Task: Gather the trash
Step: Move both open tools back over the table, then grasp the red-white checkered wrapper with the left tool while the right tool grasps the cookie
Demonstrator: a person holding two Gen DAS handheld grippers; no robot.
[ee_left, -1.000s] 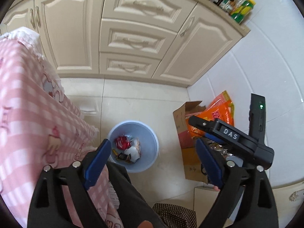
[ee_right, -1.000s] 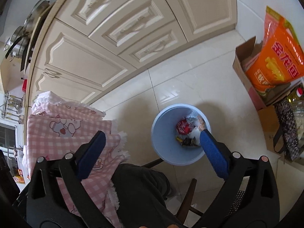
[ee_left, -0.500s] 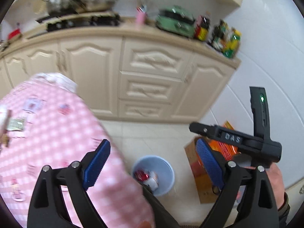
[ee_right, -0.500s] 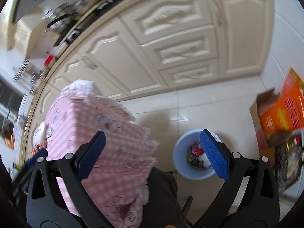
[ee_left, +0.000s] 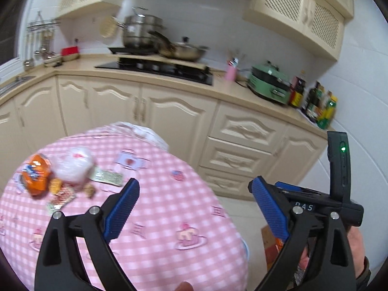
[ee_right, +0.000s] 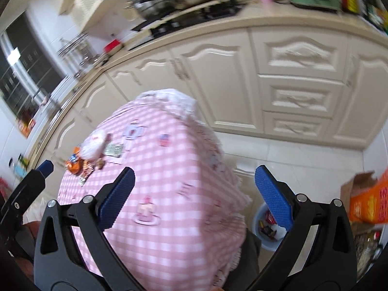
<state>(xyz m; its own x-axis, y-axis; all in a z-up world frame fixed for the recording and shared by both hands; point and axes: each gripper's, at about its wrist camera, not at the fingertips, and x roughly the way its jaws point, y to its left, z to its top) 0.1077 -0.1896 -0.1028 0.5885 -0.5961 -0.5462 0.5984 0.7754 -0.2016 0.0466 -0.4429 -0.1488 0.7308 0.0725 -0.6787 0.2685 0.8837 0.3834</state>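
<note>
Left wrist view, left tool [ee_left: 192,206] spread wide, empty, right tool [ee_right: 194,191] likewise, above pink tablecloth [ee_left: 165,213].

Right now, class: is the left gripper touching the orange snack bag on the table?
Apart. The left wrist view shows the open left gripper empty, with bare pink tablecloth between it and the orange snack bag.

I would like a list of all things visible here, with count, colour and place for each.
tablecloth: one, pink check, over the table.
trash pile: several wrappers, orange, white, green, far left on the table.
bin: one, pale blue, on the floor right of the table, trash inside.
box: one, brown, floor at right, orange bag in it.
pots: steel, on the stove.
cooker: one, green, on the counter.
bottles: several, counter's right end.
left gripper: open, empty.
right gripper: open, empty.
</note>
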